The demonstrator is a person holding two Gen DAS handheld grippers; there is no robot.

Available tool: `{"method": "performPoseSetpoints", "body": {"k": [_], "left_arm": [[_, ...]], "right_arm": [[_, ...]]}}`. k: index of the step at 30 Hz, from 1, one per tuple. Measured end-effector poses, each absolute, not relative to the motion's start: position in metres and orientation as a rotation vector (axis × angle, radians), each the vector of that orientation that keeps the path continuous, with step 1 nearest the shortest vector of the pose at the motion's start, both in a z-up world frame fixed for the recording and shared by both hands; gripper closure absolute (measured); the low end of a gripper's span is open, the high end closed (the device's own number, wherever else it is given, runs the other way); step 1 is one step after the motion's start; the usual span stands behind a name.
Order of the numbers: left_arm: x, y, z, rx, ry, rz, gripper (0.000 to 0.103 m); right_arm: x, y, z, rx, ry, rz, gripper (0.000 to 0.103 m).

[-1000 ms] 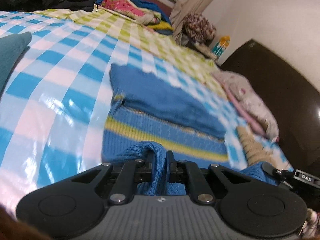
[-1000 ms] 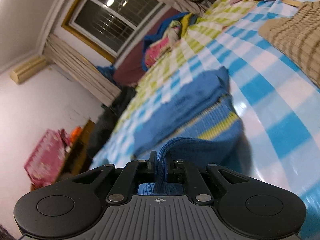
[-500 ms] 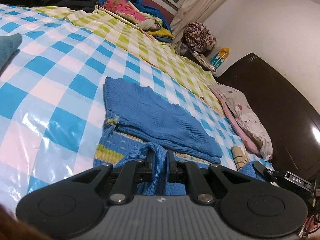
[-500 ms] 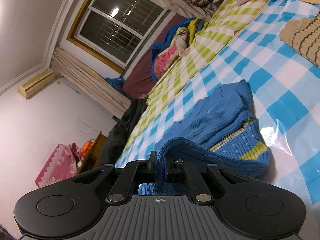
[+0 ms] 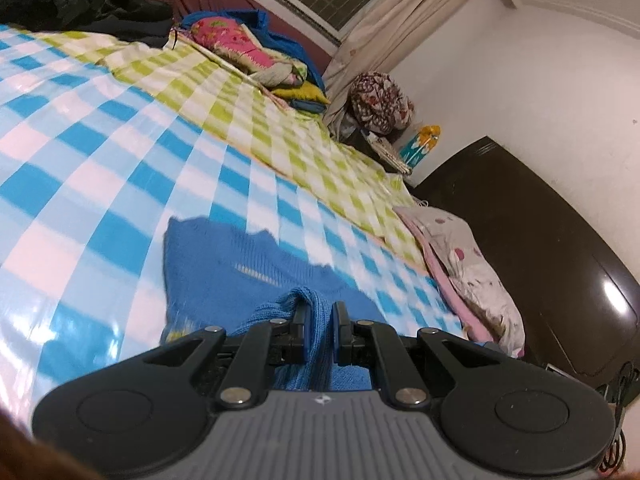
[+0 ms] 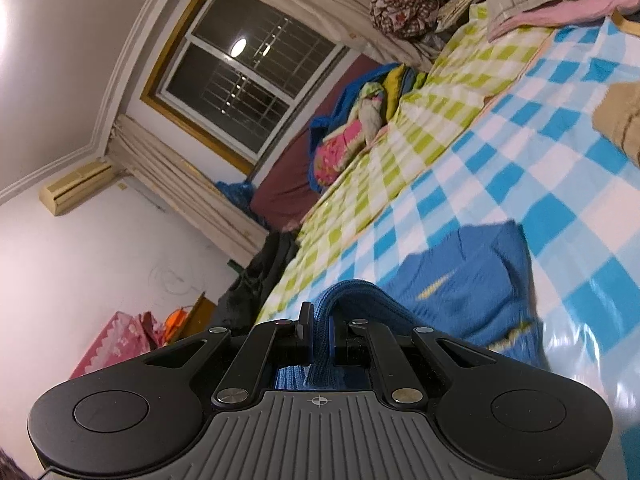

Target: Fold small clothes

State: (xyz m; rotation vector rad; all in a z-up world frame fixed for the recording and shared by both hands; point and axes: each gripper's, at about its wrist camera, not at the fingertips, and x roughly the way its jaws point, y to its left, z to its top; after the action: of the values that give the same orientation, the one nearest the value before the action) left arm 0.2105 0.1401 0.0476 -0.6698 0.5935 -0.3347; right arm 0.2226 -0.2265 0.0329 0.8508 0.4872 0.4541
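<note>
A small blue knit sweater point(image 5: 224, 256) with a yellow stripe lies on the blue-and-white checked sheet point(image 5: 80, 168); it also shows in the right wrist view point(image 6: 472, 280). My left gripper point(image 5: 320, 316) is shut on a bunched fold of the sweater's near edge. My right gripper point(image 6: 319, 322) is shut on another fold of the same edge. Both hold the near edge lifted over the sweater's far part, which lies flat.
A tan striped garment point(image 6: 620, 120) lies to the right on the bed. A pale spotted pillow point(image 5: 476, 264) lies by the dark headboard point(image 5: 560, 240). Pink and blue bedding point(image 5: 248, 44) and dark clothes point(image 5: 80, 4) are piled at the far side.
Both grippers have carried the held near edge forward over the sweater. The yellow-striped band is now mostly covered and the far part looks closer.
</note>
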Motion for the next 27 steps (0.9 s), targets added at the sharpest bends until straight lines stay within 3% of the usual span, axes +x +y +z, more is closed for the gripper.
{"method": "performPoseSetpoints", "body": {"k": [19,27], "left_arm": [[0.287,0.148,0.025,-0.649,0.587,-0.222,0.087],[0.274,0.148,0.028,-0.519,0.579,-0.187,0.086]], "right_arm": [[0.305,-0.226,0.002,0.821,0.543,0.365,0.095],[0.323,-0.218,-0.008,0.778,0.606,0.316,0.089]]}}
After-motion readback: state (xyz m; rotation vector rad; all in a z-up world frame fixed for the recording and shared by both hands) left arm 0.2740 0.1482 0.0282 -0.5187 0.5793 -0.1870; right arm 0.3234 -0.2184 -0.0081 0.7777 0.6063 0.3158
